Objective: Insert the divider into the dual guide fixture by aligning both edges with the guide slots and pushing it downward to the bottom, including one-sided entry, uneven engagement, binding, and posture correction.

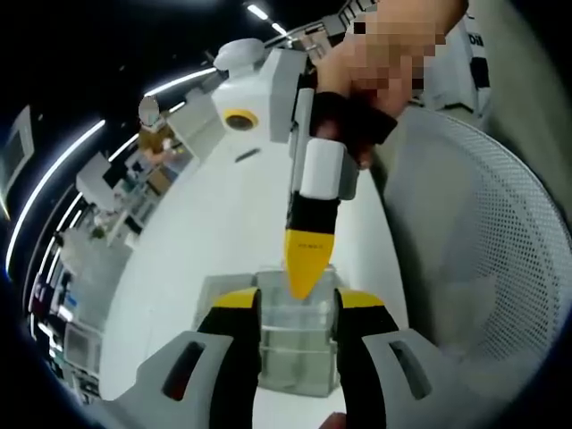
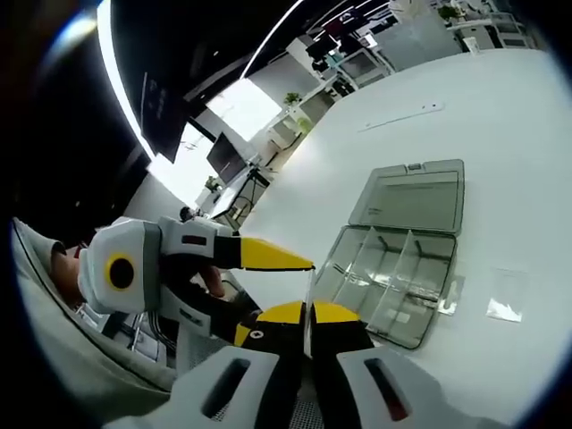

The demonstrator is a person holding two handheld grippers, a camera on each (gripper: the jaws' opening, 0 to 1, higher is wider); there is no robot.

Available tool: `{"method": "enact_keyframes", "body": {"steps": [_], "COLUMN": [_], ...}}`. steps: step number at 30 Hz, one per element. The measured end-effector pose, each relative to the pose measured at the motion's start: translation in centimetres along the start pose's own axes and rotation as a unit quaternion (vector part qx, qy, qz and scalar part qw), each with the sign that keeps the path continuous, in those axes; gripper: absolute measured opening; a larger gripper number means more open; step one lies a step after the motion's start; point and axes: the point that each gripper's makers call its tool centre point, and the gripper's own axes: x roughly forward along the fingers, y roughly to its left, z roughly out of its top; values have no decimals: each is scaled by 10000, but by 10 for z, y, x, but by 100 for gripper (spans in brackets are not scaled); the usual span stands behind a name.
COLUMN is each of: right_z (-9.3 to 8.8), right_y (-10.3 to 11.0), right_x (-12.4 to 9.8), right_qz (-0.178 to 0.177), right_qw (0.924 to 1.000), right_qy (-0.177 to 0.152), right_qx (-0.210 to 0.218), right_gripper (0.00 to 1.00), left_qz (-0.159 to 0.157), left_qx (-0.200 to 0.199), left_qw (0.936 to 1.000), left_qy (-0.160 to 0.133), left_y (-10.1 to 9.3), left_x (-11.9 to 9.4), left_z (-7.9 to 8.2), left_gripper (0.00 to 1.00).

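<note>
Jaws of the left gripper (image 1: pixel 298 317) clamp the clear fixture (image 1: pixel 298 344) to steady it on the white table (image 1: pixel 223 223), while the right gripper (image 2: pixel 308 311), jaws pressed on the thin clear divider (image 2: pixel 310 284), hovers above the open compartment box (image 2: pixel 398 268).

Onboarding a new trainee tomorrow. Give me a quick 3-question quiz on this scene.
1. True or false: the lid of the clear compartment box is shut.
2. Where does that box sit in the right gripper view?
A. flat on the white table
B. on the mesh chair
C. between the left gripper's jaws
3. Fill in: the right gripper has jaw tips coloured ____.

Key: 1 false, the lid lies open behind the box. 2 A. 3 yellow.
</note>
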Motion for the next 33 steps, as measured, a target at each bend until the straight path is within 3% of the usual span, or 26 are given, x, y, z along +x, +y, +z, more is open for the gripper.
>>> {"method": "enact_keyframes", "body": {"steps": [5,7,16,26,33], "right_z": [1,-1,-1,-4,-4], "right_y": [-1,-2,-3,-3,0], "right_x": [-1,-1,-3,-4,-5], "right_qz": [-9,-49,-51,-28,41], "right_qw": [9999,10000,9999,10000,9997], "right_qy": [-16,28,8,53,70], "right_qx": [118,77,106,-59,-242], "right_gripper": [0,0,0,0,0], "left_qz": [-41,-29,-155,-618,-789], "left_qx": [-28,-62,-272,-956,-1041], "left_qw": [10000,10000,9995,9935,9913], "left_qy": [0,-7,-14,69,151], "left_y": [0,2,-1,-2,3], "left_x": [0,0,2,-2,-2], "left_z": [0,0,-2,-10,-14], "left_gripper": [31,27,32,33,32]}}
